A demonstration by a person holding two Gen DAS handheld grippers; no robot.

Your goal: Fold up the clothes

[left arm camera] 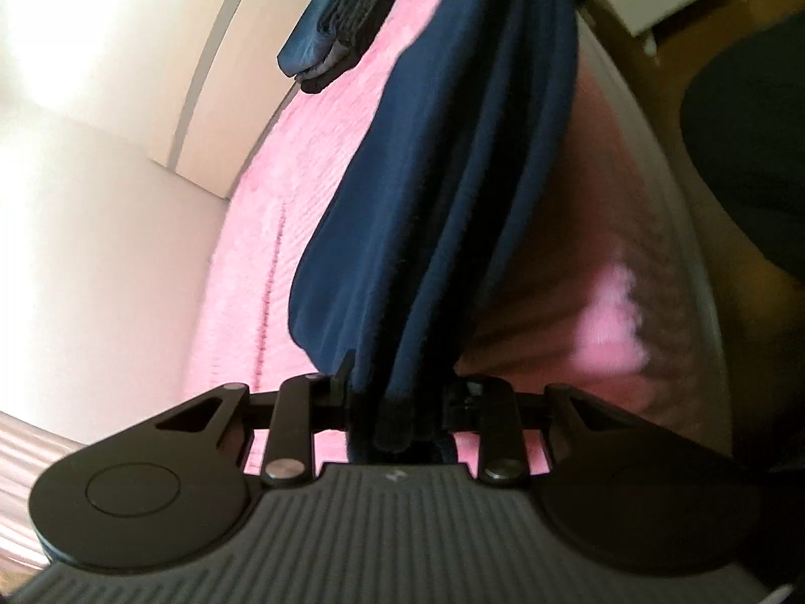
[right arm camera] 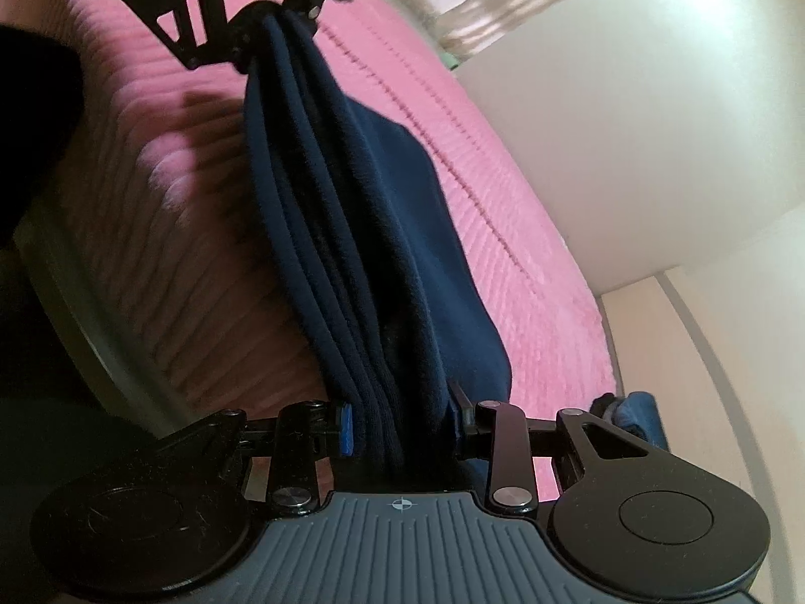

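Both grippers pinch the navy cloth: left gripper [left arm camera: 397, 402] one end, right gripper [right arm camera: 402, 423] the other. Navy cloth [left arm camera: 443, 161] hangs bunched above the pink blanket [left arm camera: 322, 161]. Keep both ends level, lower it slowly beside the folded pile [left arm camera: 332, 30].

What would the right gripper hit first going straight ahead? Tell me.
The right gripper is shut on the navy garment, which fills its line. Beyond that, probably the left gripper clamping the far end, though depth is unclear.
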